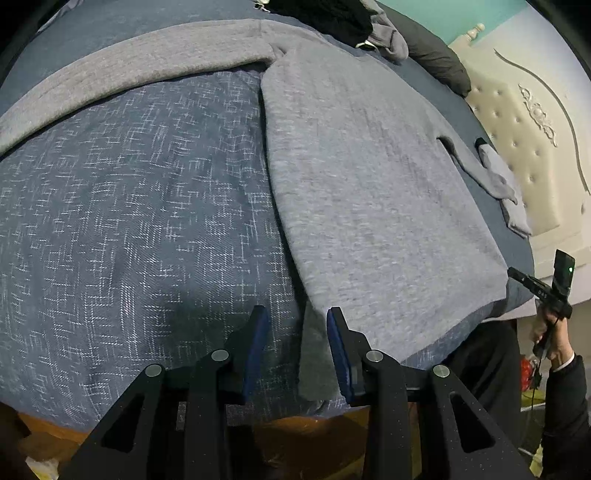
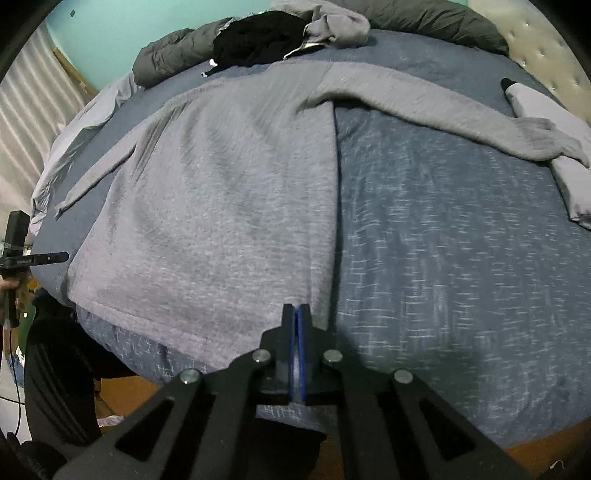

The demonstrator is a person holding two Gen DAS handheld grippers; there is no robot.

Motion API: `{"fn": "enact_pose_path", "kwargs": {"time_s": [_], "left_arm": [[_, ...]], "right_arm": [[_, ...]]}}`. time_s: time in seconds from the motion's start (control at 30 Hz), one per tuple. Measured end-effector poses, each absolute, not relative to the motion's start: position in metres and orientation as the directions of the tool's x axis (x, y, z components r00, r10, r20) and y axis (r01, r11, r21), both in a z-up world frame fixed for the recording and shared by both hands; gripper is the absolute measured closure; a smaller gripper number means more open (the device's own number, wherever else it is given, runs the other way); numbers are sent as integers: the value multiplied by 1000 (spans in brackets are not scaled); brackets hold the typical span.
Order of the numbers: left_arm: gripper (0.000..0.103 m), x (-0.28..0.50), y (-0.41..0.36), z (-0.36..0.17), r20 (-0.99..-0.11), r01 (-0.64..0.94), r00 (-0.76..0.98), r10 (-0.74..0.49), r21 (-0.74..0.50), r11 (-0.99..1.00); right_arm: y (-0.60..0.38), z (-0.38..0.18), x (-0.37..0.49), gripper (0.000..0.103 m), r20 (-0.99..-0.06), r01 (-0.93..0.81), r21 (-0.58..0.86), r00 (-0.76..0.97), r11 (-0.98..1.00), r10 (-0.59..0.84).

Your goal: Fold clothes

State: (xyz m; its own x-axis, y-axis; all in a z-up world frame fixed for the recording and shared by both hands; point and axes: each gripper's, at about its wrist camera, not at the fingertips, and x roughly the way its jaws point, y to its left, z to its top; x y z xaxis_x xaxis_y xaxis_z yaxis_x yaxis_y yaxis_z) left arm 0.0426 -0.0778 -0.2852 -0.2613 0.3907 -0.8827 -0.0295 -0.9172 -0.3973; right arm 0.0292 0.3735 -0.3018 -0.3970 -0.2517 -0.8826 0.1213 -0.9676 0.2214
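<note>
Spread across the blue bedcover [image 1: 129, 221], the grey sweater [image 1: 369, 184] is lying flat for folding. From the left wrist, your left gripper [image 1: 297, 317] is hanging released at its hem corner. From the right wrist, your right gripper [image 2: 296, 314] is sitting clenched at the hem's near corner, whether pinching cloth I cannot tell.

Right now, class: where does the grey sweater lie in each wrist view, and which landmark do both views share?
Left wrist view: grey sweater fills centre-right, one sleeve stretching to the upper left.
Right wrist view: grey sweater fills centre-left, one sleeve stretching to the right.
Shared landmark: black garment at the bed's far side.
</note>
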Motion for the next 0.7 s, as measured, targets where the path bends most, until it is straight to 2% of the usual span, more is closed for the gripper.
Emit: {"fn": "enact_pose_path", "kwargs": {"time_s": [0.07,0.17,0.23,0.3,0.33,0.37,0.4,0.5,0.53,0.57,0.63,0.7], "left_arm": [[57,40,-77,-288,-886,-24,-252,389,-396,-918],[56,40,-75,-290,-886,-20,-244,394,-402,-915],[56,41,-72,-289,-888,-28,-240,393,-399,-917],[56,41,-70,-287,-890,-28,-240,389,-394,-919],[56,41,-72,-285,-889,-27,-242,389,-395,-918],[56,41,-73,-283,-888,-26,-244,389,-395,-918],[56,41,-74,-281,-888,-26,-246,388,-395,-918],[56,42,-77,-278,-889,-23,-248,386,-393,-919],[56,42,-77,-278,-888,-22,-248,387,-394,-919],[56,41,-75,-279,-888,-22,-248,388,-395,-918],[56,41,-74,-280,-886,-23,-248,390,-398,-917],[56,41,-74,-280,-886,-24,-247,393,-400,-916]], "right_arm": [[378,-307,31,102,-885,115,226,-391,-967,-253],[365,-313,23,102,-882,118,284,-357,-952,-307],[357,-310,26,101,-880,115,268,-375,-956,-292],[357,-312,21,94,-881,93,265,-381,-960,-280],[356,-314,17,75,-883,85,272,-375,-959,-284],[354,-317,10,50,-886,77,277,-366,-958,-285],[352,-320,6,47,-890,79,276,-356,-958,-286],[341,-330,-4,47,-911,102,244,-317,-964,-264],[337,-334,-6,50,-921,115,225,-298,-968,-249],[333,-338,-8,66,-930,129,210,-280,-969,-239],[325,-343,-7,89,-941,164,168,-267,-972,-207],[326,-339,-4,98,-932,163,174,-291,-971,-216]]}}
